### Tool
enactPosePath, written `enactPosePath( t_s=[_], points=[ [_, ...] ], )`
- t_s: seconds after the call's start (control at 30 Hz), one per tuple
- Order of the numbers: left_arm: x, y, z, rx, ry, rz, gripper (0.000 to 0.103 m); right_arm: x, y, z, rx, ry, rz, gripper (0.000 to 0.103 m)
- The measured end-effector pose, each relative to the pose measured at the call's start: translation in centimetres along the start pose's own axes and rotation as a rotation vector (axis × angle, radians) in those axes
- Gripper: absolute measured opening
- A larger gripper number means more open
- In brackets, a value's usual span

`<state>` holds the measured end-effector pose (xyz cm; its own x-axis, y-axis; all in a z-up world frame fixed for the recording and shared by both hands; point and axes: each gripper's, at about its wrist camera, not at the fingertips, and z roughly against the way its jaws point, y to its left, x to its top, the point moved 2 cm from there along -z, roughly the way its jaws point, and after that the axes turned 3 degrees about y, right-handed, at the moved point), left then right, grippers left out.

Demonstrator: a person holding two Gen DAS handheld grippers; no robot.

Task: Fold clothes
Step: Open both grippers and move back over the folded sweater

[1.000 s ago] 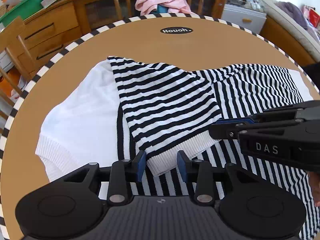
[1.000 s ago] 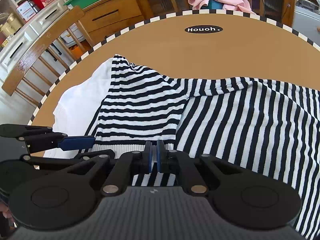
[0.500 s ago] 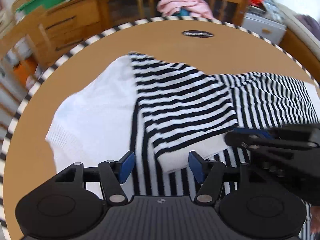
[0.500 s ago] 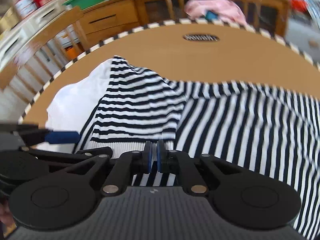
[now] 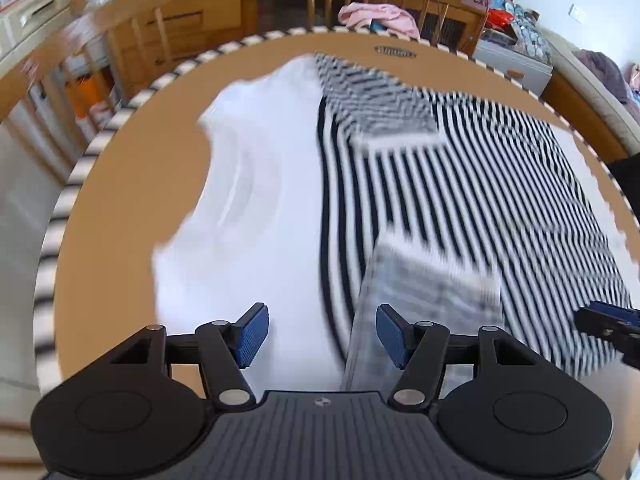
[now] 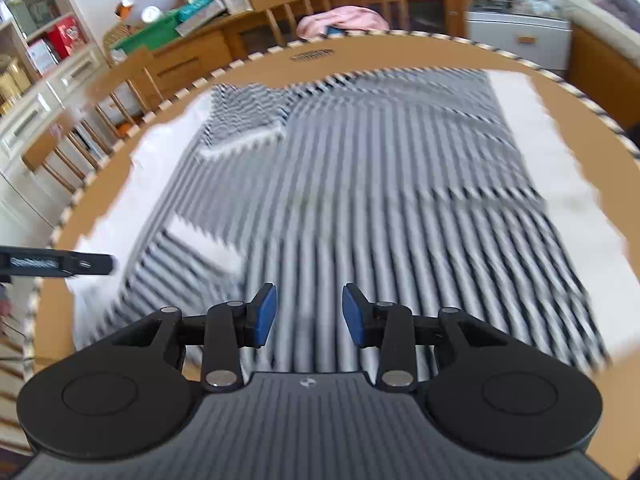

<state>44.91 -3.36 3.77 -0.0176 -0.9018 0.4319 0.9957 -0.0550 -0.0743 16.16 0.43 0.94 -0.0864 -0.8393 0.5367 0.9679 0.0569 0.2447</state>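
A black-and-white striped sweater (image 5: 460, 192) with white side panels lies flat on the round brown table (image 5: 168, 128); it also fills the right wrist view (image 6: 380, 200). One striped sleeve (image 5: 384, 108) is folded over the body at the far left, a second sleeve (image 5: 428, 284) lies near the front. My left gripper (image 5: 318, 334) is open and empty above the sweater's near edge. My right gripper (image 6: 308, 314) is open and empty over the striped body. Both views are motion-blurred.
Wooden chairs (image 6: 120, 96) and a sideboard (image 5: 208, 28) ring the table's far side. A pink garment (image 5: 376, 16) hangs on a chair behind. The table has a striped rim (image 5: 56, 216). The right gripper's tip (image 5: 608, 320) shows at the left view's right edge.
The right gripper opened and let go of the sleeve cuff. Both grippers pulled back and up from the sleeve, so more of the sweater shows. The left gripper opened wider.
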Motion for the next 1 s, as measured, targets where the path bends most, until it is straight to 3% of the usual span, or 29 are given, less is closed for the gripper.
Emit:
enactPosePath(
  t_s=[0.17, 0.33, 0.5, 0.73, 1.0],
  points=[
    [-5.6, 0.6, 1.7, -0.006, -0.005, 0.068, 0.063, -4.5, -2.0, 3.3, -0.06, -0.046, -0.03, 0.038],
    [-8.5, -0.2, 2.7, 0.008, -0.023, 0.154, 0.063, -5.6, -4.3, 3.7, -0.028, -0.04, -0.101, 0.039],
    [-9.4, -1.7, 3.0, 0.011, -0.047, 0.281, 0.063, -5.3, -6.7, 3.9, 0.005, -0.016, -0.111, 0.039],
    [-10.3, -1.7, 2.6, 0.011, -0.071, 0.503, 0.063, -5.1, -13.4, 5.4, -0.012, -0.023, -0.26, 0.04],
    [-9.9, -1.8, 2.4, 0.033, -0.07, 0.61, 0.068, -5.4, -20.0, 5.0, 0.017, -0.014, -0.499, 0.041]
  ],
)
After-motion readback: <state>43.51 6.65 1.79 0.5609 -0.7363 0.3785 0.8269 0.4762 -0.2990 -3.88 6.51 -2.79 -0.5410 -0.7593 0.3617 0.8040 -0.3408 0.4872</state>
